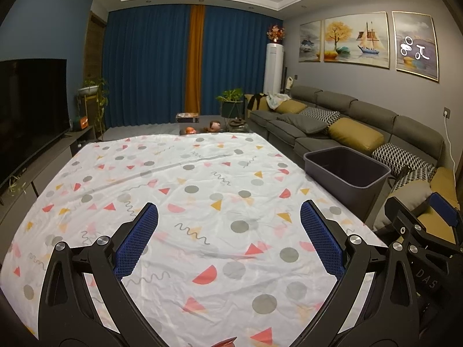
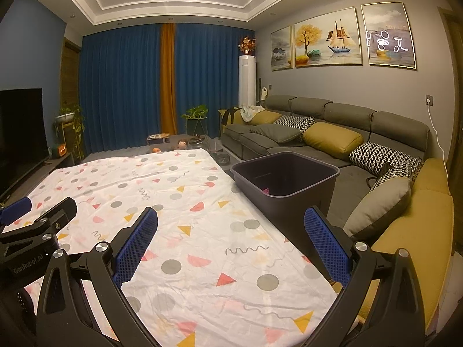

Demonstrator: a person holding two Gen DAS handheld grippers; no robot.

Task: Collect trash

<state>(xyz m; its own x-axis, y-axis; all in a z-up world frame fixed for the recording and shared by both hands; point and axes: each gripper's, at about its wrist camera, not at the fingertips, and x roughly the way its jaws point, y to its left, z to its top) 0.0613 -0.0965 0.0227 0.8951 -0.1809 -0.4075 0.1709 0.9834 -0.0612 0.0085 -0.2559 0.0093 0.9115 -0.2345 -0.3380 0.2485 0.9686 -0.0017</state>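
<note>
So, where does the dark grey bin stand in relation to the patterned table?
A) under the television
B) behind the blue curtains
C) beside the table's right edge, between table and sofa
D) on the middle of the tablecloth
C: the dark grey bin stands off the patterned tablecloth, between its right edge and the sofa.

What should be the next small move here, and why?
Probably bring the left tool back toward the near edge: a small red thing peeks out at the bottom of its view, perhaps trash. Both tools are open and hold nothing, the cloth looks bare, and the bin stands beside it.
</note>
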